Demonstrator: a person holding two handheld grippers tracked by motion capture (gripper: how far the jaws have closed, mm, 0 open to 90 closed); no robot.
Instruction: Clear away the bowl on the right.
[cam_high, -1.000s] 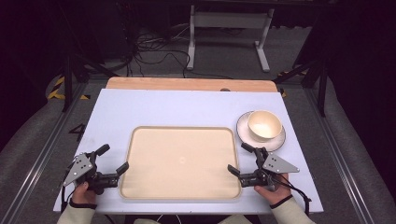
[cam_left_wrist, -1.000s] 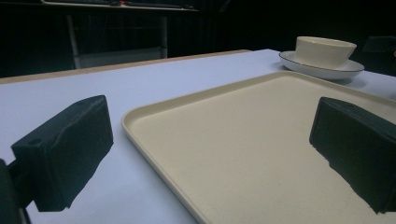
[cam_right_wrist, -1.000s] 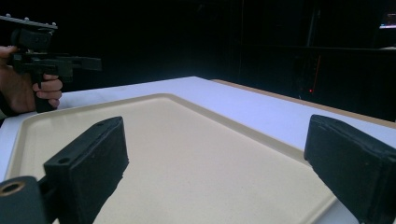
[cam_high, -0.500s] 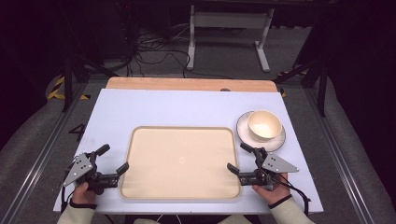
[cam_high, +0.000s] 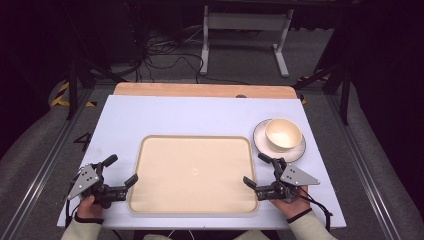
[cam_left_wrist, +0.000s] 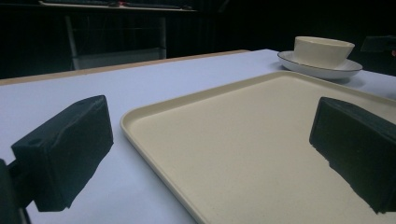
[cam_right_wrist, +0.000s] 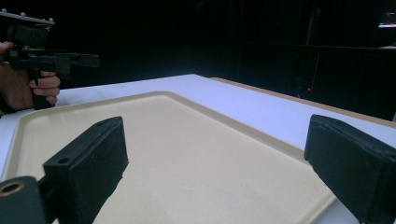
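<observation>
On the white worktop (cam_high: 200, 117), we see a broad beige tray (cam_high: 192, 172) lying flat at the centre, nothing resting on it, with a person's two hands stationed at its near corners. At the tray's left near corner we find the left hand-held gripper (cam_high: 120, 172), its black jaws spread wide apart; from its own camera one jaw sits over the bare worktop and the other over the tray's surface, the raised rim running between them. At the right near corner the right hand-held gripper (cam_high: 261, 171) likewise has its jaws parted, straddling the tray's edge without gripping it. From the right gripper view we can see the left hand (cam_right_wrist: 28, 86) across the tray, fingers wrapped round the handle. Just beyond the tray's far right corner stands a cream bowl (cam_high: 283, 134) on a white dark-rimmed saucer (cam_high: 260, 137), near the right hand-held gripper but apart from it.
</observation>
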